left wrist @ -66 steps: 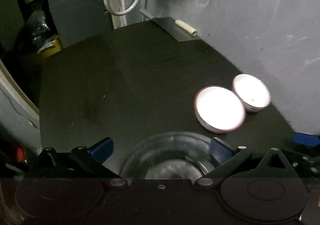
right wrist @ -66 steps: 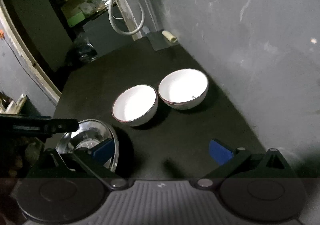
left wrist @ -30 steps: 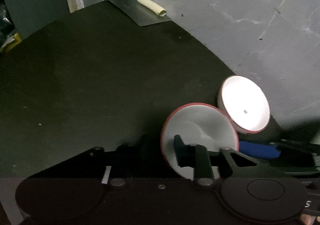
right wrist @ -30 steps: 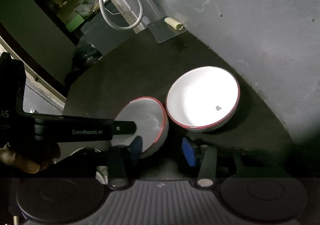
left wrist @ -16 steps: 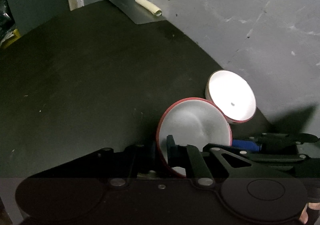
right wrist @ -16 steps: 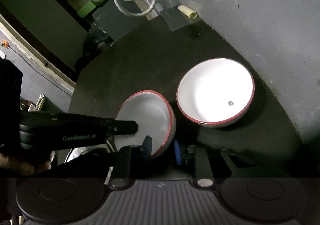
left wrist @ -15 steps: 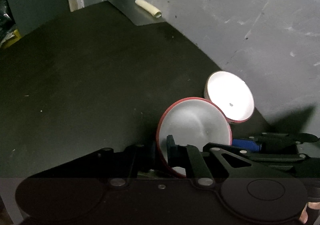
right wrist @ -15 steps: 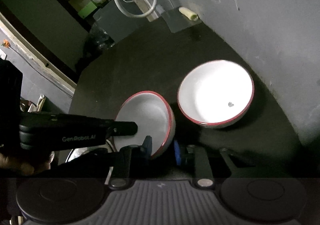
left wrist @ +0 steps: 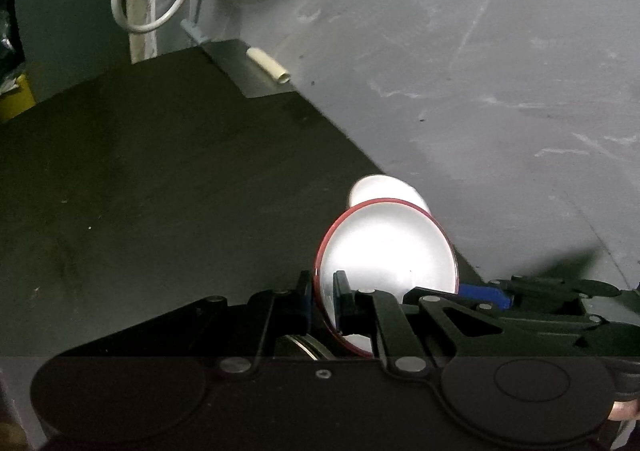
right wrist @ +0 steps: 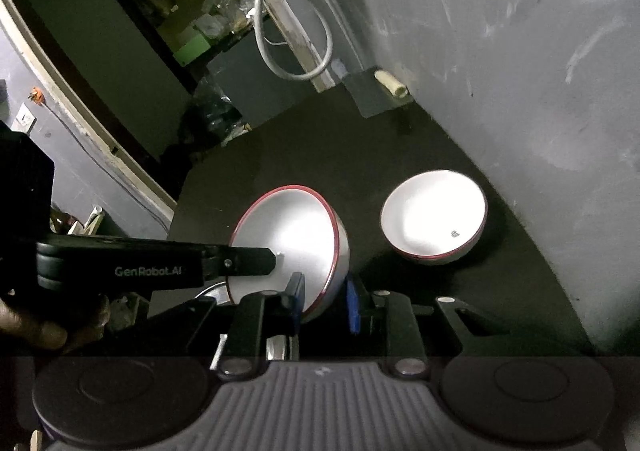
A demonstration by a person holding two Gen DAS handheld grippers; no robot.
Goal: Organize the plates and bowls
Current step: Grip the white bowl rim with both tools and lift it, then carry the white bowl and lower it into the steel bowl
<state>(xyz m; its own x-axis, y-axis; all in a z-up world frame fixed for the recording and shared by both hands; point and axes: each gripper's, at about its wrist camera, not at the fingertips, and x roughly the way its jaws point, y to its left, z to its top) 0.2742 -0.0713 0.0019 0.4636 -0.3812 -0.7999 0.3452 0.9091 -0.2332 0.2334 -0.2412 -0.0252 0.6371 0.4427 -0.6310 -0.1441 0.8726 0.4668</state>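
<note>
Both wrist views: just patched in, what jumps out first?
A red-rimmed white bowl, tilted and off the dark counter, with the left tongs and right tongs each clamped on its rim at different spots. A second white bowl sits on the counter nearer the grey wall, glaring under the light.

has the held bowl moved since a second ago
Yes. The held bowl has lifted and tilted off the counter, away from the other bowl it sat beside.
</note>
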